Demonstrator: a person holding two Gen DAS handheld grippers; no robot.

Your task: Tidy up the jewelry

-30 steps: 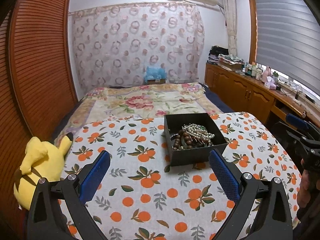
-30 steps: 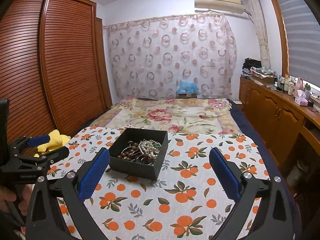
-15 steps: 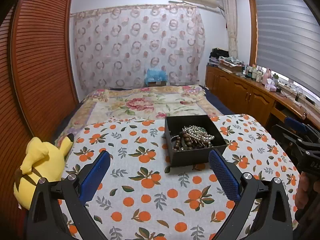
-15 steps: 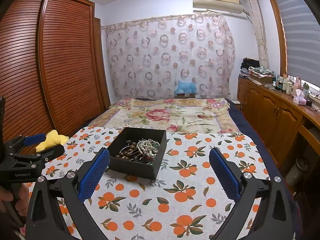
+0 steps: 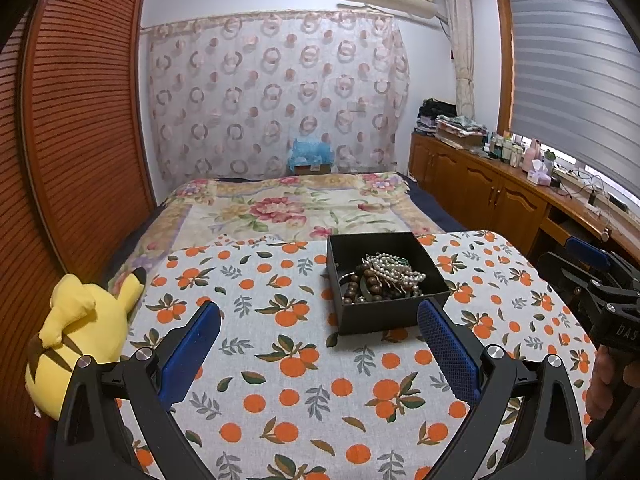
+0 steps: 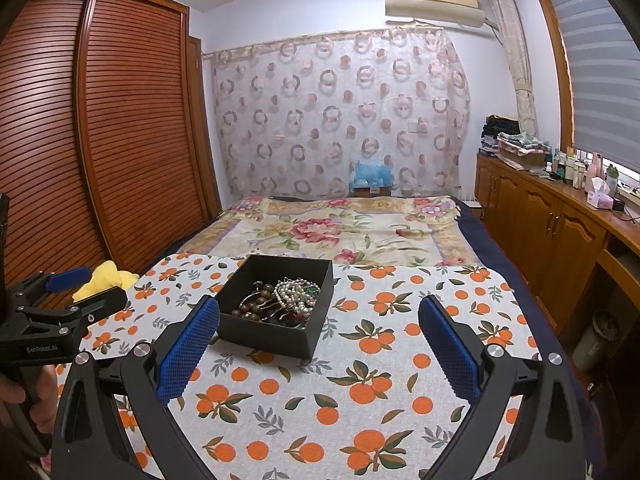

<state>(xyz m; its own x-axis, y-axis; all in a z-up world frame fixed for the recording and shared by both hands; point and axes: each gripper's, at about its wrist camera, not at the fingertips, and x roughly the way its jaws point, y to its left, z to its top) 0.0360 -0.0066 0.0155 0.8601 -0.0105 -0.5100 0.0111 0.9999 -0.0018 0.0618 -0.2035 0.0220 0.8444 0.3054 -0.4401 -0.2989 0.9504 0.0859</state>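
We see an open black box (image 5: pixel 384 312) sitting upright on the orange-print cloth (image 5: pixel 304 392). Inside it, a pearl strand (image 5: pixel 394 268) lies tangled over brown wooden beads (image 5: pixel 362 286).

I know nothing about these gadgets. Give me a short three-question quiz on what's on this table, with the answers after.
1. True or false: the left hand-held gripper is shut on a necklace.
2. Which holds the jewelry? A) black box B) wooden drawer C) glass jar
3. Fill in: beside the tablecloth, on the left, lies a yellow ____.

Key:
1. False. Both it and the right hand-held gripper are open and empty.
2. A. The pearl strand and brown beads lie tangled inside.
3. Plush toy.
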